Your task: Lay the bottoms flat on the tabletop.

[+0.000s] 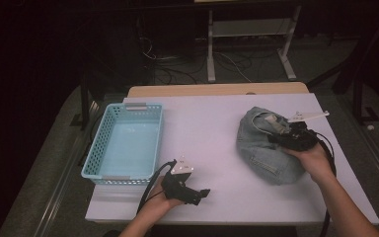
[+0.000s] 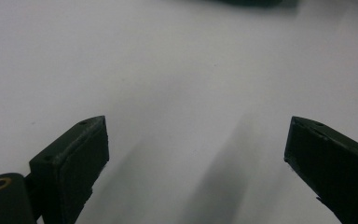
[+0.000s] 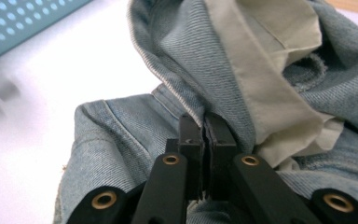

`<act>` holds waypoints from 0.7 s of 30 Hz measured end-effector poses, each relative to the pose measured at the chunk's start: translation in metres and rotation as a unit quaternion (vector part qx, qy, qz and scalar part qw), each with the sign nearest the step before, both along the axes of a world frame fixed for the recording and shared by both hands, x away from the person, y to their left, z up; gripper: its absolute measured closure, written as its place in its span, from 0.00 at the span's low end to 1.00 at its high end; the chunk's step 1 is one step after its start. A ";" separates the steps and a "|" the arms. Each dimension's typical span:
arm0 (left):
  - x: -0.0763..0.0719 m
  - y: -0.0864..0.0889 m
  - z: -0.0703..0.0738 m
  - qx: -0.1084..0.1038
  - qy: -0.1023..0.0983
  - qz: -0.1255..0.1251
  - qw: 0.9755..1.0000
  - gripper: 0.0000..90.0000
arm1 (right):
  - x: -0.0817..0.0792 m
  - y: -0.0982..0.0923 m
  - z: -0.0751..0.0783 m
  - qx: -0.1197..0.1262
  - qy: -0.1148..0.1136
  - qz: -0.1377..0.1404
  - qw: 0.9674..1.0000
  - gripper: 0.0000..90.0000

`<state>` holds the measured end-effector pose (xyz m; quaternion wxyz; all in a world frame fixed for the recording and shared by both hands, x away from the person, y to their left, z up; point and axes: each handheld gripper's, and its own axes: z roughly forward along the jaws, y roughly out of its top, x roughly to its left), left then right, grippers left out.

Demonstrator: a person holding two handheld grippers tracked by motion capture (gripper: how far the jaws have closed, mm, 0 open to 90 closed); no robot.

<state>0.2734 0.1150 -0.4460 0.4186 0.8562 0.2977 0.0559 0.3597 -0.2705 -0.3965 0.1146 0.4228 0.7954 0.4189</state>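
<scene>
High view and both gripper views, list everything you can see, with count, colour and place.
Jeans: one, light blue denim with pale lining, crumpled on the table's right side.
Basket: one, light blue, perforated, table's left side.
Table: one, white top.
Frame: one, white metal, on the floor beyond the table.
Cables: several, dark and white, on the floor behind.
Left gripper: one, black, fingers open over bare table near the front edge.
Right gripper: one, black, fingers shut on a fold of the jeans.

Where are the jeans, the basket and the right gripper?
jeans (image 1: 264, 158): high view, on the lower denim panel near the pocket.
basket (image 1: 97, 148): high view, on its left perforated wall.
right gripper (image 3: 205, 122): right gripper view, at the tips of its jaws, pinched on a denim fold.
</scene>
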 end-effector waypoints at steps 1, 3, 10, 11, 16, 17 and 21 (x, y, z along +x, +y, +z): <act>0.000 0.000 0.000 0.000 0.000 0.000 1.000 0.07 | -0.001 -0.001 0.002 0.003 -0.004 -0.001 1.000 0.95; 0.000 0.000 0.000 0.000 0.000 0.000 1.000 0.07 | -0.002 -0.002 0.005 0.012 -0.006 0.000 1.000 0.95; 0.000 0.000 0.000 0.000 0.001 0.000 1.000 0.07 | -0.005 -0.004 0.017 0.033 -0.022 -0.002 0.999 0.95; 0.000 0.000 0.000 0.000 0.001 0.000 1.000 0.07 | -0.005 -0.004 0.018 0.035 -0.023 -0.001 0.999 0.96; 0.000 0.000 0.000 0.001 0.000 0.000 1.000 0.07 | -0.006 -0.004 0.028 0.057 -0.044 0.003 0.997 0.96; 0.000 0.000 0.000 0.001 0.000 0.000 1.000 0.07 | -0.006 -0.004 0.028 0.057 -0.044 0.003 0.997 0.96; 0.000 0.000 0.000 0.001 0.001 0.002 1.000 0.07 | -0.005 -0.001 0.037 0.068 -0.058 0.008 0.996 0.96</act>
